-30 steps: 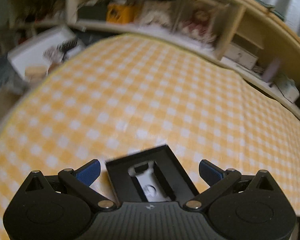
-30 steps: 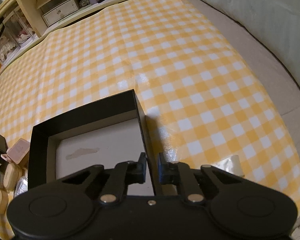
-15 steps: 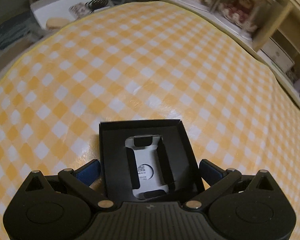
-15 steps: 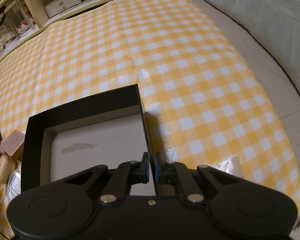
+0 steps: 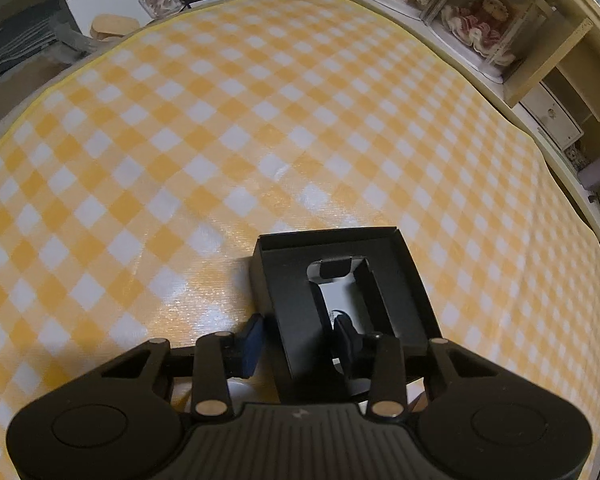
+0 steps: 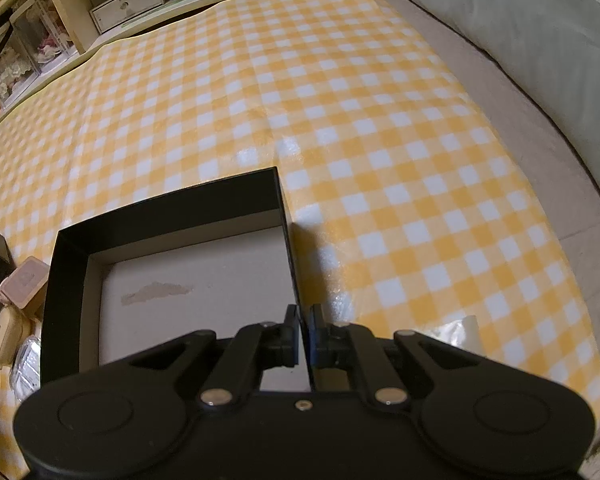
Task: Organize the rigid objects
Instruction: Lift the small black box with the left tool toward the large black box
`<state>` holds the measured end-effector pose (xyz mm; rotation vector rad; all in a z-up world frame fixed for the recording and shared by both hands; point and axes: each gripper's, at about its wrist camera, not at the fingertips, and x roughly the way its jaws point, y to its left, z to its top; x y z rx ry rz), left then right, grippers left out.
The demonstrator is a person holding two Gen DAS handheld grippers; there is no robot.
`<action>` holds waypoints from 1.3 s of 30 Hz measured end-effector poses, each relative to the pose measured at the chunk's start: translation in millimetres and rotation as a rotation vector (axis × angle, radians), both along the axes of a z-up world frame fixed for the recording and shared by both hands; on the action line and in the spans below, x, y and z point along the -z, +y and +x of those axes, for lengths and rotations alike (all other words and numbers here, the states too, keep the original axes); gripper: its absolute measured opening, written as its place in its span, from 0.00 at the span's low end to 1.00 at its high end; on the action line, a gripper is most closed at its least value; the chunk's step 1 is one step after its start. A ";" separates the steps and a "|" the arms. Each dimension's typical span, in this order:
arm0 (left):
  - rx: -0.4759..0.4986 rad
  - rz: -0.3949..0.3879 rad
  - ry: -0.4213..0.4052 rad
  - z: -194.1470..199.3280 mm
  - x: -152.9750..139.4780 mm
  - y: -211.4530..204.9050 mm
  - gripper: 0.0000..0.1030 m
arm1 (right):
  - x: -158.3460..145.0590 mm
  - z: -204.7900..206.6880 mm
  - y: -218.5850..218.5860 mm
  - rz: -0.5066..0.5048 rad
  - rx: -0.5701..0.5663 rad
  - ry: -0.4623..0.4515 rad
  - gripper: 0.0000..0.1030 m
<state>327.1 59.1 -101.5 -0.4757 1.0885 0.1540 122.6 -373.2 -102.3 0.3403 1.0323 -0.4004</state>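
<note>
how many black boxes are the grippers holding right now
2. The left gripper is shut on the small black box, clamping its left wall. The right gripper pinches the right wall of the large black box. Others may sit out of view.

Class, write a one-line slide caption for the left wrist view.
Left claw shut on one wall of a small black box on the yellow checked cloth.

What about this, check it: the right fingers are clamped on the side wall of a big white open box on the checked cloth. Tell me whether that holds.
Not quite. The big open box is black outside; only its inside is pale. The right wrist view shows the right gripper shut on its side wall, on the checked cloth.
</note>
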 end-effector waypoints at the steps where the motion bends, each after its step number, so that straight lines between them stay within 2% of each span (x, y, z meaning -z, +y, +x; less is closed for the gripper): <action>1: -0.020 -0.021 0.002 0.0 0.0 3.0 0.43 | 0.0 0.1 0.0 -0.002 -0.001 0.001 0.05; 2: -0.039 -0.041 0.003 -1.9 1.1 5.0 0.52 | 0.0 0.3 0.3 -0.003 -0.002 0.003 0.05; 3: -0.060 -0.065 0.008 -1.6 1.2 7.5 0.78 | -0.2 0.1 0.0 -0.004 -0.004 0.004 0.05; 4: -0.080 -0.083 0.009 -0.8 0.6 8.7 0.93 | -0.2 -0.1 0.2 -0.004 -0.005 0.004 0.05; 9: -0.129 -0.164 -0.005 -2.7 -3.5 10.7 1.00 | -0.1 -0.5 -0.5 -0.004 -0.011 0.006 0.05; 12: -0.145 -0.129 0.016 1.8 -1.7 0.8 1.00 | -0.2 -0.3 -1.1 -0.009 -0.019 0.009 0.05; 18: -0.111 -0.067 0.039 6.2 2.8 -13.1 1.00 | 0.1 0.0 -0.9 -0.008 -0.020 0.008 0.05; 20: -0.124 -0.023 0.023 0.7 0.1 -9.8 0.97 | 0.2 0.0 -0.6 -0.007 -0.019 0.008 0.05; 22: -0.150 0.009 0.017 -3.5 -1.1 -5.1 0.87 | 0.8 0.1 0.0 -0.007 -0.020 0.009 0.05; 26: -0.207 -0.033 0.057 -7.3 5.3 10.2 0.69 | 1.6 1.8 -0.8 -0.009 -0.026 0.015 0.05; 28: -0.197 -0.025 0.068 -5.6 9.2 11.7 0.60 | 1.6 2.8 -0.6 -0.013 -0.030 0.018 0.05; 32: -0.164 -0.027 0.060 -1.8 13.5 10.1 0.52 | 0.9 3.2 0.2 -0.012 -0.029 0.018 0.05; 34: -0.141 -0.027 0.052 -0.3 14.7 9.9 0.41 | 0.9 3.6 0.1 -0.010 -0.028 0.021 0.05; 39: -0.126 -0.024 0.045 1.2 15.9 13.8 0.36 | 5.1 5.9 0.1 -0.015 -0.032 0.033 0.05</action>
